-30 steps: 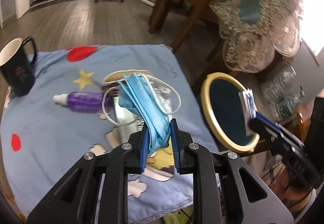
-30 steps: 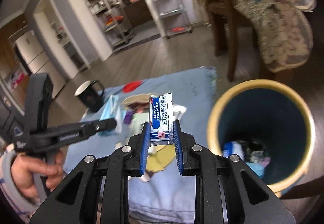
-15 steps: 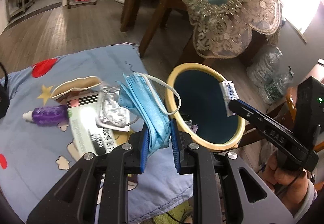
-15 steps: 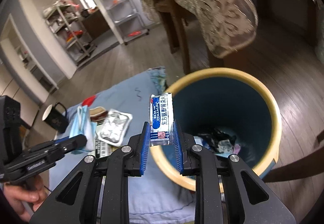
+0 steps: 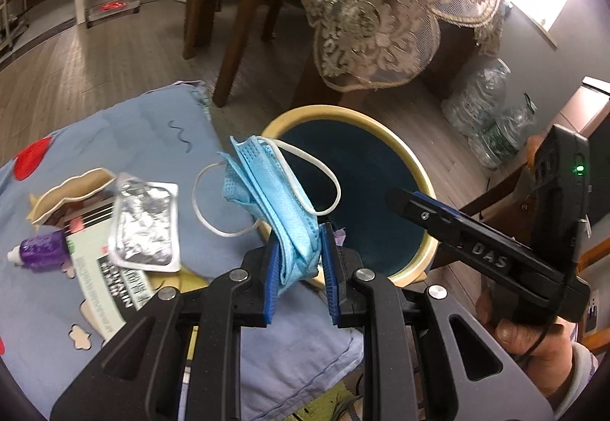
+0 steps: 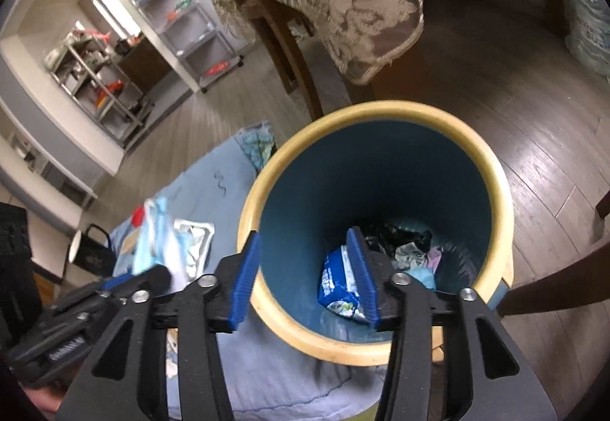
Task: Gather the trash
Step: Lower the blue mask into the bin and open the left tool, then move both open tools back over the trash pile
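Blue pads of the right claw [image 6: 303, 280] are opening, empty, above the trash bin [image 6: 492, 169] for release. Left claw [image 5: 299, 268] clamps the face mask [image 5: 267, 184] beside the bin, pending disposal.

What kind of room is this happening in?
Most likely a home dining area: a wooden chair stands by a table draped in a lace-edged tablecloth, on wood-plank flooring, with wire storage shelves behind.
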Demonstrator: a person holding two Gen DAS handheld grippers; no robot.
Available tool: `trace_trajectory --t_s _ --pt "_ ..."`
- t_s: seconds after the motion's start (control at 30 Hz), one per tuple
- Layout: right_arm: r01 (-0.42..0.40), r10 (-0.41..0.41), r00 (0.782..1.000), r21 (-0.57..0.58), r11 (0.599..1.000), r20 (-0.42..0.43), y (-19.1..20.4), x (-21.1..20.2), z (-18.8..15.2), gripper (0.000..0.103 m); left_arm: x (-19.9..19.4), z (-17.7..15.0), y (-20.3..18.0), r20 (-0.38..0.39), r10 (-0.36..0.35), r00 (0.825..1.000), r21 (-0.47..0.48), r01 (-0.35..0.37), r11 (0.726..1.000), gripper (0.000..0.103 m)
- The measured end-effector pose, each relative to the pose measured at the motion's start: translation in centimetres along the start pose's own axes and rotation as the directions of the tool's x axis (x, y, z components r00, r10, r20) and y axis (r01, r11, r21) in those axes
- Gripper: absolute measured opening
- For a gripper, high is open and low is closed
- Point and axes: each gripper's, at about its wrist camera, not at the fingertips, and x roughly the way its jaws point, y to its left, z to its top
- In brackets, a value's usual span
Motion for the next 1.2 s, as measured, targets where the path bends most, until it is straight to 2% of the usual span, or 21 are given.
trace_trajectory --t_s 0.23,0.37,0.47,0.6,0.7,0.83,0.9,1.0,1.2 --pt "0.021 -0.025 0.991 0.036 0.999 0.129 -0.8 -3.1 0.7 0.066 1.9 0.8 -1.8 -0.005 -0.039 0.999 0.035 0.040 0.999 0.019" --pt "0.004 -0.002 0.978 -0.010 1.000 0.207 0.2 -5.8 0.8 0.075 3.1 1.3 -3.0 -0.005 -0.067 0.998 0.065 0.067 0.996 0.019" --pt "0.013 0.003 0.971 -0.066 0.998 0.240 1.1 -7.1 0.9 0.077 4.0 1.9 -3.7 -0.005 -0.094 0.996 0.071 0.094 0.993 0.019" --pt "0.023 -0.004 0.964 -0.069 0.997 0.268 1.0 -8.0 1.2 0.078 5.5 2.2 -4.2 -0.015 -0.115 0.993 0.064 0.116 0.991 0.021" --pt "0.017 -0.009 0.961 -0.027 0.999 0.276 0.0 -8.1 1.4 0.078 6.6 2.3 -3.8 -0.033 -0.123 0.992 0.034 0.124 0.992 0.030" --pt "0.020 -0.018 0.962 -0.005 1.000 0.274 -0.6 -7.9 1.5 0.078 7.0 2.1 -3.3 -0.044 -0.125 0.991 0.007 0.125 0.992 0.055" --pt "0.018 -0.016 0.962 -0.006 1.000 0.271 -0.5 -7.8 1.4 0.078 6.8 2.0 -3.3 -0.037 -0.122 0.992 0.012 0.122 0.992 0.064" --pt "0.019 -0.013 0.964 -0.022 1.000 0.264 -0.2 -7.6 1.3 0.078 6.4 2.0 -3.3 -0.030 -0.114 0.993 0.017 0.114 0.993 0.071" --pt "0.010 -0.006 0.968 -0.012 1.000 0.252 -0.3 -7.2 1.1 0.080 4.8 1.9 -2.0 -0.018 -0.086 0.996 0.008 0.086 0.996 0.071"
